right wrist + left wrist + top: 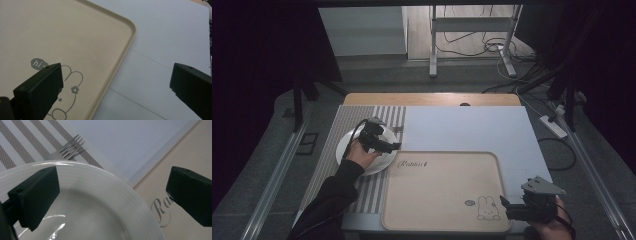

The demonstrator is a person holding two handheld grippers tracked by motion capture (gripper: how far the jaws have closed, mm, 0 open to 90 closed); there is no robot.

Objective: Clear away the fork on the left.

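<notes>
A white plate (382,163) lies on a striped placemat (371,192) at the table's left. My left gripper (393,146) hovers open over the plate's right rim. In the left gripper view, one jaw is above the plate (100,205) and the other above the beige tray (190,157). A fork (67,150) lies on the placemat (22,147) just beyond the plate. The beige tray (437,195), printed with a rabbit, sits front centre. My right gripper (506,206) is open at the tray's near right corner. Its jaws straddle the tray's rim (125,50), holding nothing (117,87).
A white sheet (462,130) covers the table behind and right of the tray. The wooden far edge (432,99) borders it. On the floor beyond are cables, a metal stand (432,45) and a power strip (554,125) to the right.
</notes>
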